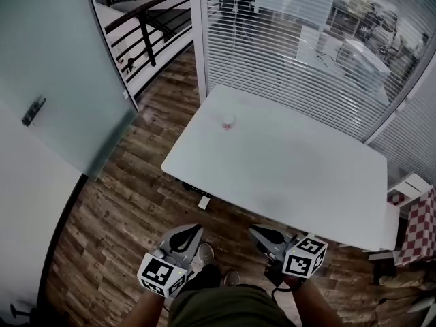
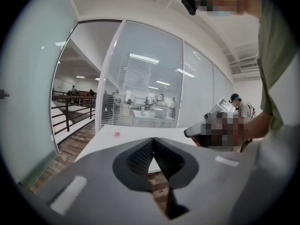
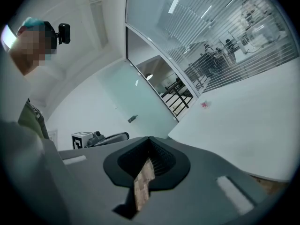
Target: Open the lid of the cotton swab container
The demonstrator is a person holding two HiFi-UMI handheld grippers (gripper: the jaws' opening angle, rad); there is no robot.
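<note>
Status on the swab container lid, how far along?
Nothing looks done. The small container stands far across the white table, untouched, too small to tell open or closed. In hand: left gripper and right gripper, both shut and empty, over the floor short of the table's near edge. Left: reach it, steady it, open it.

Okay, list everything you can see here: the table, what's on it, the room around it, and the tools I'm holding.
table: one, white, centre
cotton swab container: one, small, pale with pink, far left part of the table
floor: brown wood planks, around the table
glass door: one, frosted, left, with a dark handle
railing: one, dark, top left
blinds: white, behind the glass past the table
checked cloth: one, red and white, right edge
left tool: grey, bottom, shut, empty
right tool: grey, bottom, shut, empty
</note>
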